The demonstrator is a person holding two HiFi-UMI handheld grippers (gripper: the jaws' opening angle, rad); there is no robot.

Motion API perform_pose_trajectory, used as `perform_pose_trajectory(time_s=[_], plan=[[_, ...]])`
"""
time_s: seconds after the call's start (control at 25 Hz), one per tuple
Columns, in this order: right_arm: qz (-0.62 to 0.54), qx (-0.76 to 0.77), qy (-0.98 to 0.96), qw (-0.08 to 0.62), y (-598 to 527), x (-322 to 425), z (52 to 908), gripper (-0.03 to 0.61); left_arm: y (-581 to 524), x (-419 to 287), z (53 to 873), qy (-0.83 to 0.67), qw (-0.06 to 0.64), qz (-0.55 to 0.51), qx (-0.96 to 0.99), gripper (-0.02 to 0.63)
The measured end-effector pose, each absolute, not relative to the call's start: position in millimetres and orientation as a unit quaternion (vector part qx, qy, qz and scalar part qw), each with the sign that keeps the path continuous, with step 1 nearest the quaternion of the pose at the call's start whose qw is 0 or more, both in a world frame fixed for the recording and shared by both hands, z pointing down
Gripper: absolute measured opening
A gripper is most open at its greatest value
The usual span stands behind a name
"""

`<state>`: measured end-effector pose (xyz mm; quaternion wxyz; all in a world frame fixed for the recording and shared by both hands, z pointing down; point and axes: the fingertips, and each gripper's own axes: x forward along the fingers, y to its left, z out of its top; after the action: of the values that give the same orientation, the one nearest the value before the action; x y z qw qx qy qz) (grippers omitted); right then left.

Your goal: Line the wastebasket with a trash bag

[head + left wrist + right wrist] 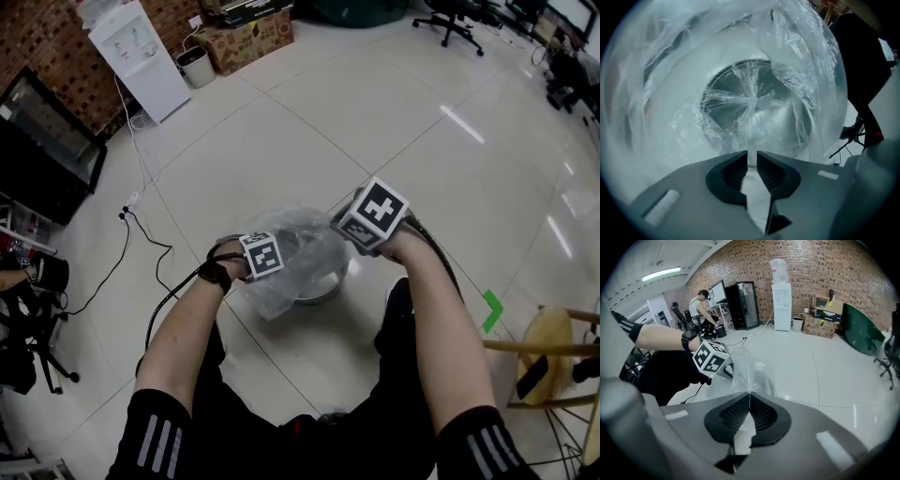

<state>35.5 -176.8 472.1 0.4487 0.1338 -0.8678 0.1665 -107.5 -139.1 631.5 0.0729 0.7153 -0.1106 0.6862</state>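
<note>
A clear trash bag (298, 251) hangs stretched between my two grippers over a round metal wastebasket (323, 286) on the floor. My left gripper (262, 255) points straight down into the bag's mouth, shut on a fold of the bag's film (752, 161). Through the film, the wastebasket's inside (740, 101) shows with the bag's gathered bottom in it. My right gripper (373, 217) is at the bag's right side, shut on the bag's edge (749, 397). The right gripper view shows the bag (752, 371) and the left gripper's marker cube (712, 359).
A white water dispenser (141, 52), a small bin (195, 66) and cardboard boxes (248, 37) stand at the far wall. A black cabinet (47, 141) is at the left, a cable (141, 239) crosses the floor. A wooden stool (553, 347) stands at the right. A person (701, 305) sits at a desk.
</note>
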Motion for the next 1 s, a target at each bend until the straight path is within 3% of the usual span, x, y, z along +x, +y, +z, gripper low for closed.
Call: perform_pose_trajectory(time_s=[0.4,1.0], plan=[[0.166,0.118,-0.851,0.485,-163.5,36.6,488.2,0.009,-88.9,-113.8,605.4,-0.071,0.138,0.668,0.728,0.057],[0.177,0.137,-0.846,0.484,-172.1,58.7,498.1,0.009,-142.3,-32.5,520.5,-0.117,-0.004,0.576,0.809,0.084]])
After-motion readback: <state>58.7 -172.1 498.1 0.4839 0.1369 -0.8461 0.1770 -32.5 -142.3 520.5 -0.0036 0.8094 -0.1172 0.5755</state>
